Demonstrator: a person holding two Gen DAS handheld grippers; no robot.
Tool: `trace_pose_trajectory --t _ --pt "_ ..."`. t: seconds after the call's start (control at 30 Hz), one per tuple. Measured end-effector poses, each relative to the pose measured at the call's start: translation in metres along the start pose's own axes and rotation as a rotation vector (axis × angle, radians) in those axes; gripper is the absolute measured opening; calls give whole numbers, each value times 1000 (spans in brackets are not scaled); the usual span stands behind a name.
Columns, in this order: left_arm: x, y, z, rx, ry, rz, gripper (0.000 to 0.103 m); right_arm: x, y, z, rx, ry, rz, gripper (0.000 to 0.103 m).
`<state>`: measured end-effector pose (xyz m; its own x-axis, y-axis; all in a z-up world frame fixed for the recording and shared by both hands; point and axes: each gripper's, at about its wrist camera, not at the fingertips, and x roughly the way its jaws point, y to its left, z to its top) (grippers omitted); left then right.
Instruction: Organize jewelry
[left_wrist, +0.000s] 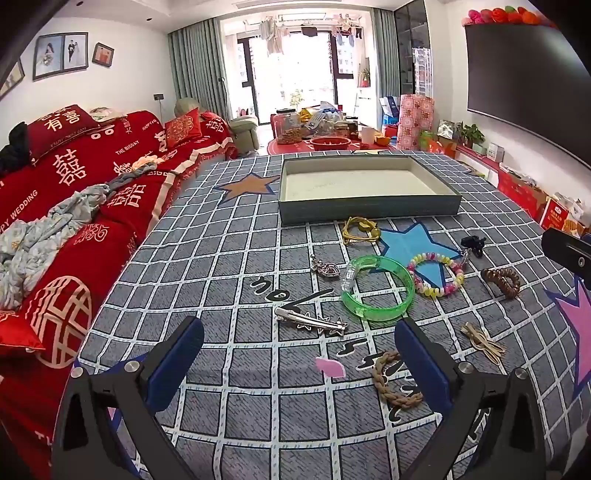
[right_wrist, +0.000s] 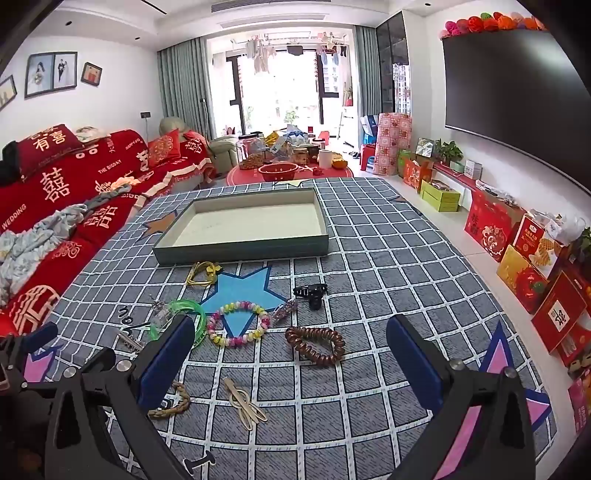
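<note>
Jewelry lies loose on a checked grey tablecloth (left_wrist: 236, 258). An empty grey box tray (left_wrist: 369, 212) (right_wrist: 240, 253) stands behind it. My left gripper (left_wrist: 297, 343) is open just short of a silver star hair clip (left_wrist: 312, 321). A green bangle (left_wrist: 408, 291) and a braided brown tie (left_wrist: 393, 380) sit by its right finger. My right gripper (right_wrist: 291, 330) is open over a brown spiral hair tie (right_wrist: 314, 345). Ahead of it lie a beaded bracelet (right_wrist: 263, 321) and a black claw clip (right_wrist: 312, 293), with a gold clip (right_wrist: 245, 404) between its fingers. Neither holds anything.
A yellow hair tie (left_wrist: 360, 229) and a silver pendant (left_wrist: 325, 267) lie near the tray. A red-covered sofa (left_wrist: 92, 177) runs along the table's left side. Gift boxes (right_wrist: 524, 258) line the floor at the right under a wall screen (right_wrist: 509, 96).
</note>
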<state>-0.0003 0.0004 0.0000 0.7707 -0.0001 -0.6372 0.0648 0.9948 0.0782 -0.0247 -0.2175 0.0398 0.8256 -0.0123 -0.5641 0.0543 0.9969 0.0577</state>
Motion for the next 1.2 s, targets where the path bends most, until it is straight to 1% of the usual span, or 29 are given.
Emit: trace_pose_trajectory --t 1.2 --pt "2 1 0 -1 3 10 103 -2 -2 -1 4 -5 3 103"
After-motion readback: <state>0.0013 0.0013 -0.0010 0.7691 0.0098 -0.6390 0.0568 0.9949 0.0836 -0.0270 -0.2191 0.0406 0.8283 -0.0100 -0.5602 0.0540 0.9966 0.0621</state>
